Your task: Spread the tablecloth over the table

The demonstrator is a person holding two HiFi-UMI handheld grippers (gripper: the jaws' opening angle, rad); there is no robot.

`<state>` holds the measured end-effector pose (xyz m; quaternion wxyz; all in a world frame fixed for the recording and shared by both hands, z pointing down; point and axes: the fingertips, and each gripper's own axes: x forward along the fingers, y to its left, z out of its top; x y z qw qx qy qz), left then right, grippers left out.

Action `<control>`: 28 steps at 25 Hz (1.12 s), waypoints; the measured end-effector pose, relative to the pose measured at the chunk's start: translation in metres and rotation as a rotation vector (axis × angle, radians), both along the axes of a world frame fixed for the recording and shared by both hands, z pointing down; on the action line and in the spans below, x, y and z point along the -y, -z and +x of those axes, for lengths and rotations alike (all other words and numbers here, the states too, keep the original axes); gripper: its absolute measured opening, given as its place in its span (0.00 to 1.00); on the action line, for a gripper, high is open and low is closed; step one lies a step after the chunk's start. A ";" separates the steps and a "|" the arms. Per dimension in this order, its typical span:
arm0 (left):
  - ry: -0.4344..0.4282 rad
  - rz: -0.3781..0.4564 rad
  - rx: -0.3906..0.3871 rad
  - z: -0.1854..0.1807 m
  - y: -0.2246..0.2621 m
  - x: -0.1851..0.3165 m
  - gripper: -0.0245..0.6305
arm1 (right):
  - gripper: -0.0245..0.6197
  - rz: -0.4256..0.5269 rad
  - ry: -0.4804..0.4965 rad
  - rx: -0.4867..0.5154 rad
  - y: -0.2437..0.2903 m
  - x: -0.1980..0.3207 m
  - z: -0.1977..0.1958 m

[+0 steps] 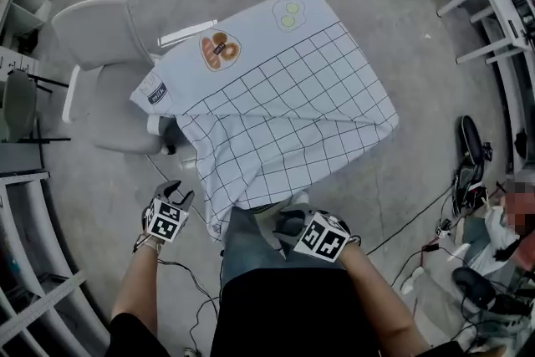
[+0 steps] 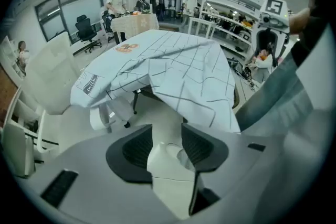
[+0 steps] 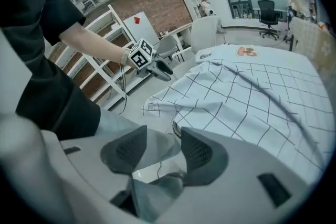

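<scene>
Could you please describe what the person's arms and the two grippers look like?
Both the left gripper and the right gripper have pale grey bodies, two dark jaws with ribbed black pads, and a cube of black-and-white square markers. A thin dark cable hangs from the left one. The person wears a black short-sleeved top; the forearms are bare.

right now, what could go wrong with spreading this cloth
The tablecloth lies rucked and folded over itself at the near left, so pulling one layer may bunch it more. Its left corner hangs beside the white chair and could snag there. A cable trails on the floor nearby, a likely trip hazard.
</scene>
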<state>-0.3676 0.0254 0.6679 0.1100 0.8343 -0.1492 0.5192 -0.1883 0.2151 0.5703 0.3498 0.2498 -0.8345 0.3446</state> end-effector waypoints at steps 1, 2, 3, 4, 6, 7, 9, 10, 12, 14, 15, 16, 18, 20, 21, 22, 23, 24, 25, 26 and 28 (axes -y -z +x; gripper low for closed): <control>0.016 -0.002 -0.003 0.004 0.001 -0.013 0.31 | 0.34 0.012 0.012 0.003 0.001 -0.003 0.005; 0.028 -0.005 -0.006 0.009 0.002 -0.025 0.31 | 0.34 0.020 0.025 0.003 0.003 -0.007 0.009; 0.044 -0.010 -0.013 0.015 0.003 -0.035 0.31 | 0.34 0.028 0.036 0.003 0.004 -0.012 0.014; 0.069 -0.017 -0.024 0.022 0.003 -0.044 0.31 | 0.34 0.035 0.046 0.007 0.005 -0.016 0.019; 0.161 -0.041 -0.059 0.036 0.004 -0.057 0.31 | 0.34 0.047 0.058 0.025 0.006 -0.023 0.030; 0.217 -0.052 -0.078 0.043 0.004 -0.062 0.34 | 0.34 0.046 0.059 0.035 0.005 -0.026 0.036; 0.314 -0.065 -0.105 0.052 -0.003 -0.069 0.35 | 0.34 0.034 0.054 0.050 0.002 -0.034 0.044; 0.354 -0.070 -0.111 0.054 -0.009 -0.072 0.35 | 0.34 0.028 0.054 0.052 0.000 -0.037 0.047; 0.423 -0.078 -0.107 0.054 -0.024 -0.076 0.35 | 0.34 0.019 0.057 0.050 -0.004 -0.042 0.051; 0.472 -0.075 -0.086 0.050 -0.036 -0.078 0.30 | 0.34 0.012 0.064 0.038 -0.007 -0.047 0.053; 0.487 -0.069 -0.074 0.048 -0.041 -0.079 0.24 | 0.34 0.008 0.067 0.030 -0.008 -0.048 0.055; 0.499 -0.062 -0.061 0.046 -0.045 -0.079 0.15 | 0.34 0.005 0.068 0.023 -0.008 -0.050 0.057; 0.513 -0.052 -0.050 0.042 -0.051 -0.081 0.08 | 0.34 0.001 0.067 0.011 -0.010 -0.050 0.059; 0.515 -0.056 -0.060 0.041 -0.056 -0.082 0.06 | 0.34 -0.004 0.067 0.000 -0.013 -0.048 0.058; 0.508 -0.057 -0.067 0.041 -0.058 -0.084 0.06 | 0.34 -0.007 0.067 -0.006 -0.014 -0.046 0.058; 0.496 -0.056 -0.072 0.041 -0.060 -0.087 0.06 | 0.34 -0.009 0.068 -0.011 -0.015 -0.044 0.057; 0.482 -0.056 -0.073 0.040 -0.060 -0.091 0.06 | 0.34 -0.010 0.068 -0.016 -0.014 -0.042 0.055; 0.470 -0.061 -0.073 0.037 -0.060 -0.096 0.06 | 0.34 -0.009 0.067 -0.020 -0.014 -0.041 0.053; 0.464 -0.071 -0.078 0.035 -0.060 -0.102 0.06 | 0.34 -0.008 0.067 -0.023 -0.013 -0.039 0.051; 0.461 -0.082 -0.087 0.032 -0.062 -0.107 0.06 | 0.34 -0.007 0.068 -0.027 -0.013 -0.037 0.048; 0.457 -0.108 -0.091 0.026 -0.064 -0.118 0.06 | 0.34 -0.003 0.067 -0.034 -0.015 -0.030 0.043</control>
